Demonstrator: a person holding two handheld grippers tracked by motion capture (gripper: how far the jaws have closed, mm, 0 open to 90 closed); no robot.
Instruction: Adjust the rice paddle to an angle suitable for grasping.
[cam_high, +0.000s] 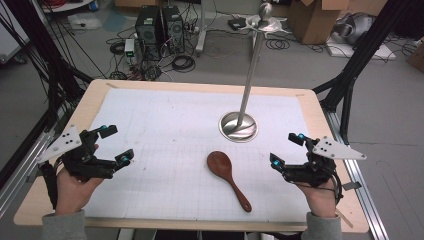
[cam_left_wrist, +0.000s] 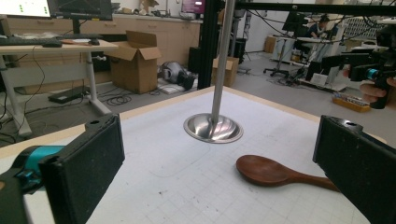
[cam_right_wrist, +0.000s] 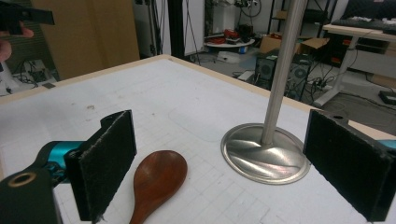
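High view: the dark reddish-brown wooden spoon (cam_high: 228, 178) lies flat on the white gridded mat (cam_high: 165, 130), bowl toward the polished steel stand with a round base and tall pole (cam_high: 239, 126), handle pointing to the near edge; spoon and base are near but apart. The left gripper (cam_high: 113, 145) and right gripper (cam_high: 286, 150) hang at either side, well clear of the spoon, jaws wide apart and empty. Left gripper view: both black jaws stand spread with nothing between them; the spoon (cam_left_wrist: 275, 172) rests ahead on the mat, untouched. Right gripper view: jaws likewise spread and empty, the spoon's bowl (cam_right_wrist: 156, 184) just beyond the left jaw, the stand's base (cam_right_wrist: 264, 154) ahead. Assessment: no handling has begun; approach, grasp and any placing on the stand all remain.
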